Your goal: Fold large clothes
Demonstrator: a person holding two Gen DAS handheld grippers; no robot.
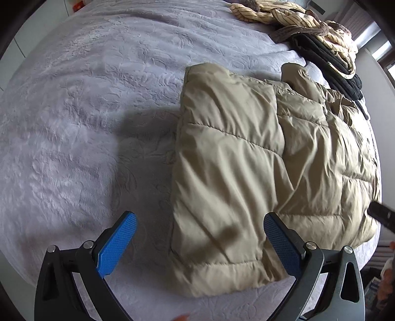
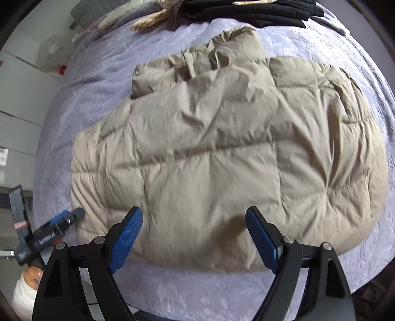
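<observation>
A beige quilted puffer jacket (image 1: 246, 158) lies folded on a lilac bedspread (image 1: 86, 111). It also fills the middle of the right wrist view (image 2: 209, 153), with its collar bunched at the far end. My left gripper (image 1: 200, 219) is open and empty, hovering over the jacket's near left edge. My right gripper (image 2: 193, 214) is open and empty above the jacket's near hem. The left gripper also shows in the right wrist view (image 2: 61, 219), at the jacket's left corner. A dark tip of the right gripper (image 1: 380, 214) shows at the right edge of the left wrist view.
A pile of clothes lies at the far end of the bed: a striped cream garment (image 1: 284, 14) and black garments (image 2: 246, 12). The bed's edge (image 2: 42, 153) drops off on the left in the right wrist view, beside white furniture (image 2: 19, 81).
</observation>
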